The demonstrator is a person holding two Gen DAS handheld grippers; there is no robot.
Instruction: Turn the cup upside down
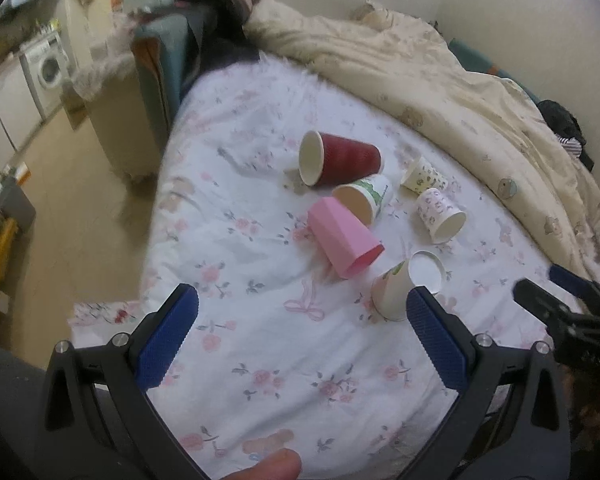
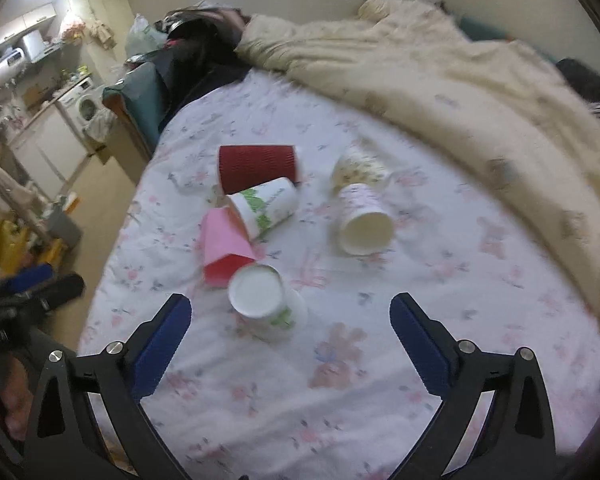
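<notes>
Several cups lie on a floral bedsheet (image 1: pixel 284 364). A white paper cup with a green print (image 1: pixel 400 284) stands upside down, base up, nearest me; it also shows in the right wrist view (image 2: pixel 260 296). A pink cup (image 1: pixel 342 236), a red ribbed cup (image 1: pixel 340 158), a green-print cup (image 1: pixel 364 198) and two small patterned cups (image 1: pixel 440 216) (image 1: pixel 424 176) lie on their sides. My left gripper (image 1: pixel 302 332) is open and empty, its right pad beside the upside-down cup. My right gripper (image 2: pixel 290 340) is open and empty, just short of that cup.
A cream blanket (image 1: pixel 440 80) is bunched along the far and right side of the bed. Dark clothes and a teal chair (image 1: pixel 168 64) stand at the bed's far left corner. The floor (image 1: pixel 80 192) and a washing machine (image 1: pixel 48 68) lie to the left.
</notes>
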